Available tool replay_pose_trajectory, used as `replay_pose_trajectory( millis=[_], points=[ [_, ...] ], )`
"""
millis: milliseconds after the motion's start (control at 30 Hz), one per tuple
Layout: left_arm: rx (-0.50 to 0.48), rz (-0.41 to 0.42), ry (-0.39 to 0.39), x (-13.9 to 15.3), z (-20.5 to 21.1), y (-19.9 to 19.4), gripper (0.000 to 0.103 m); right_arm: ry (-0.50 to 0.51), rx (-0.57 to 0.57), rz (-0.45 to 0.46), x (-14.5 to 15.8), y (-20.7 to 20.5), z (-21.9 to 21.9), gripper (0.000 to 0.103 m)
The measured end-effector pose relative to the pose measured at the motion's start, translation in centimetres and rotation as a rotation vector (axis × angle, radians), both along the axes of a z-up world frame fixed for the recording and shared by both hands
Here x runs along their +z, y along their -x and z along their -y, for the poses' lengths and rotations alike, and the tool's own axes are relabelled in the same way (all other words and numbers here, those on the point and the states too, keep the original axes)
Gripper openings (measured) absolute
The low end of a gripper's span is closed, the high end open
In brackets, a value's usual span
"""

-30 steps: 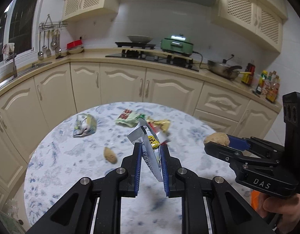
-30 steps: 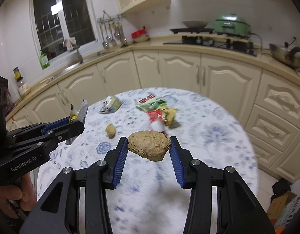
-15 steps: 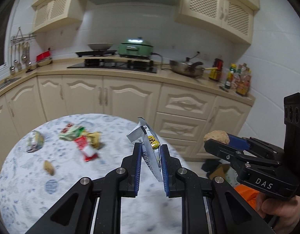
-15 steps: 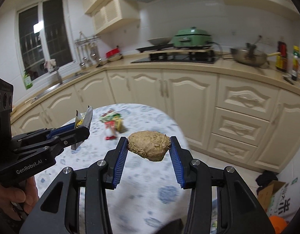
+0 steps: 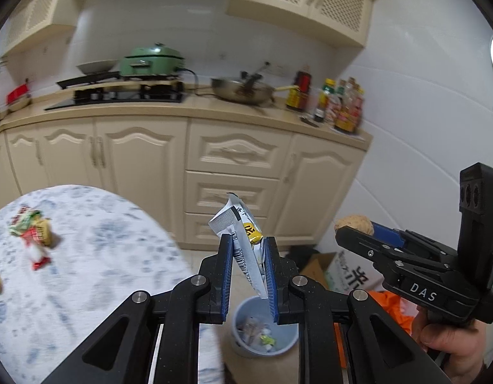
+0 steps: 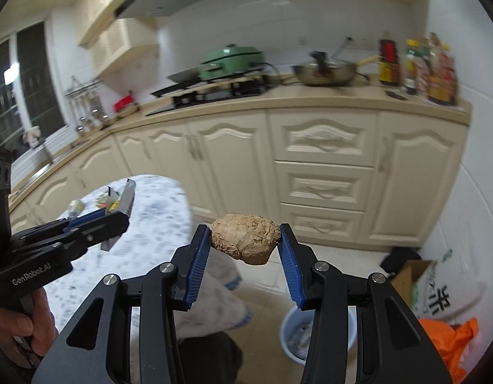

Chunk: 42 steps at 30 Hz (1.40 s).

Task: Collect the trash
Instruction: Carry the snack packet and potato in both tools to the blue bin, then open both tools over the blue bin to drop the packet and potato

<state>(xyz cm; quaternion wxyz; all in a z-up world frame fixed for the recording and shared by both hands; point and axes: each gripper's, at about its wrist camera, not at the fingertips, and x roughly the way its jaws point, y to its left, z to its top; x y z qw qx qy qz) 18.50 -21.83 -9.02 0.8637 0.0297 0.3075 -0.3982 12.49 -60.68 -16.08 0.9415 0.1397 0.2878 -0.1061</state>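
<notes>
green pot (image 5: 152, 60) on stove | wok (image 5: 243, 92) beside | sauce btls (image 5: 337, 104) at counter end | cardboard box (image 6: 436, 283) on floor

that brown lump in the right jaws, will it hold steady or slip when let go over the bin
The brown lump looks stiff: the right gripper pinches it without denting it. Its rough, uneven surface probably resists slipping. Released, it would likely drop straight and may bounce or roll in the blue bin, given its rounded shape.

Left tongs (image 5: 248, 249) clamped on silver wrapper (image 5: 243, 240), seemingly above pale-blue bin (image 5: 288, 340); brown lump (image 5: 353, 224) in right tongs (image 5: 355, 233)
</notes>
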Motion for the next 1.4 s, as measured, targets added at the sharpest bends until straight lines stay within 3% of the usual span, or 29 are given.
replay_pose_trajectory(
  millis=[533, 867, 967, 1067, 1100, 1133, 1233, 1333, 1400],
  points=[
    [-0.133, -0.149, -0.124, -7.3, 14.7, -5.3, 0.015, -0.116, -0.179, -0.119, -8.1, 2.8, 9.9, 0.044],
    [-0.209, -0.298, -0.255, -14.1, 24.6, -11.2, 0.016, -0.241, -0.216, -0.224, -15.7, 1.4, 14.3, 0.044],
    [-0.217, -0.337, -0.341, -16.7, 27.6, -12.9, 0.023, -0.289, -0.232, -0.251, -18.0, 1.0, 15.5, 0.046],
    [-0.193, -0.358, -0.376, -18.1, 29.6, -14.3, 0.056, -0.337, -0.254, -0.272, -19.9, 0.9, 16.7, 0.056],
    [-0.176, -0.360, -0.382, -18.3, 30.2, -14.6, 0.075, -0.354, -0.265, -0.276, -20.4, 1.0, 17.1, 0.059],
    [-0.157, -0.356, -0.380, -18.4, 30.4, -15.0, 0.085, -0.364, -0.272, -0.277, -20.7, 1.1, 17.3, 0.065],
    [-0.120, -0.341, -0.389, -18.5, 31.3, -16.1, 0.097, -0.394, -0.288, -0.269, -21.1, 1.6, 17.8, 0.083],
    [-0.084, -0.325, -0.389, -18.3, 31.8, -16.6, 0.098, -0.401, -0.321, -0.267, -21.3, 2.0, 18.1, 0.103],
    [-0.065, -0.311, -0.380, -17.8, 31.6, -16.2, 0.099, -0.394, -0.361, -0.264, -21.0, 2.5, 18.2, 0.103]
  ],
)
